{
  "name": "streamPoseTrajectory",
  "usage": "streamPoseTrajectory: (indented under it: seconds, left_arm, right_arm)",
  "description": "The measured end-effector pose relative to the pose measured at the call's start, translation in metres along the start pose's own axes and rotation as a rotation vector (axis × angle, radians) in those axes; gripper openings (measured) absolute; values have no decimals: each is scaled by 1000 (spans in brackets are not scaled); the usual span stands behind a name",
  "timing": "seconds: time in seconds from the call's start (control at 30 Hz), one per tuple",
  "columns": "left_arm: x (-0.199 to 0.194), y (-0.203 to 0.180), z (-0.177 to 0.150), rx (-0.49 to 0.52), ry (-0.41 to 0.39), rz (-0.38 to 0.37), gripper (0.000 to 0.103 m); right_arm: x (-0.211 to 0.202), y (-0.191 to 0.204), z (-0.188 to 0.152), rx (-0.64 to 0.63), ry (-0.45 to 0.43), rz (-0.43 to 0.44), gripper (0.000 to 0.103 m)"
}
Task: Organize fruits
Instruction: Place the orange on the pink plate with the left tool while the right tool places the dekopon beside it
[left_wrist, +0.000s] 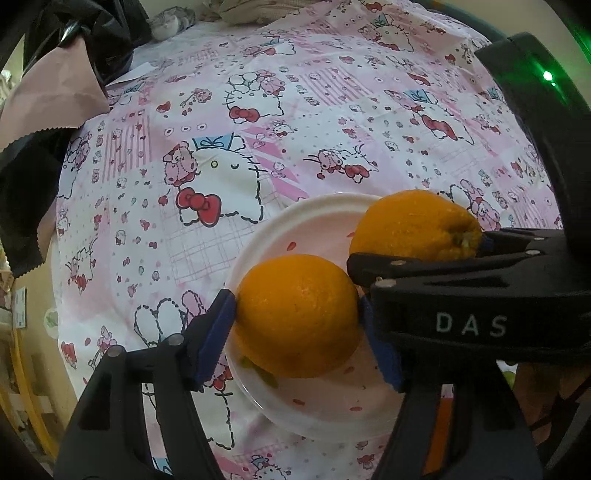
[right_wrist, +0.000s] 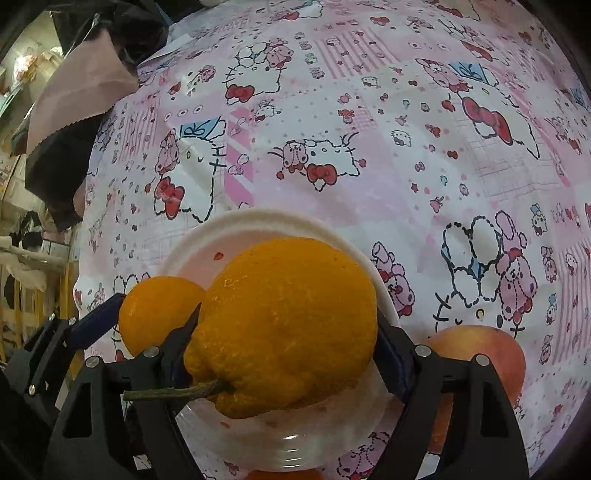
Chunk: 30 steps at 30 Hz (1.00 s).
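A white plate (left_wrist: 295, 221) with red petal marks lies on the pink cartoon-print cloth. My left gripper (left_wrist: 297, 321) is shut on a round orange (left_wrist: 295, 314) over the plate. My right gripper (right_wrist: 284, 332) is shut on a larger bumpy orange (right_wrist: 284, 325) with a stem, also over the plate (right_wrist: 280, 218). In the left wrist view the bumpy orange (left_wrist: 413, 225) and the right gripper (left_wrist: 480, 291) come in from the right. In the right wrist view the round orange (right_wrist: 155, 310) and a left blue finger pad (right_wrist: 96, 321) show at the left.
A peach-coloured apple (right_wrist: 495, 354) lies on the cloth to the right of the plate. A pink and black fabric bag (left_wrist: 48, 110) hangs at the cloth's left edge. The cloth (left_wrist: 332, 110) stretches away beyond the plate. Something orange shows below the plate (right_wrist: 280, 474).
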<state>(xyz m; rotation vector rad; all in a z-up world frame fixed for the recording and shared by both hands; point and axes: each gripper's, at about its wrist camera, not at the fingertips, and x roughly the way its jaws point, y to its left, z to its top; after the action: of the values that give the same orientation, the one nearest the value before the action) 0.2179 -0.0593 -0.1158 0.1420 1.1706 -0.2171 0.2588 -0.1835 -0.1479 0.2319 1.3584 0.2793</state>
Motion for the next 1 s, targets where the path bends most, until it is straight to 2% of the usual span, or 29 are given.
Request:
streamPoseTrajectory:
  seconds: [0.1,0.17,0.23,0.33,0.57,0.77,1.0]
  left_arm:
    - [-2,-1,1,15,-3,21,71]
    - [-4,-1,-1,12,-5,28,78]
    - [-6,-2,-2,18,-3,24,78]
    - [-7,-6,-4,33,-6,25,78]
    - [-13,-4,-4,12,-7,-1,78]
    - [-40,2,-5,-35,-49,-29,78]
    - [-84,10,-21,-112,-109,-37,78]
  right_arm:
    - [1,0,1,0,13,7,85]
    - [1,0,2,2,19,4,86]
    - [-1,-1,2,10,16,6,88]
    - [-17,-1,6,17,-49,37,93]
    - [-39,2,9,-10,-86,89,93]
    - [-73,-7,3,11,-152,119,93]
    - [-122,-25,-22,37,-214,139,93]
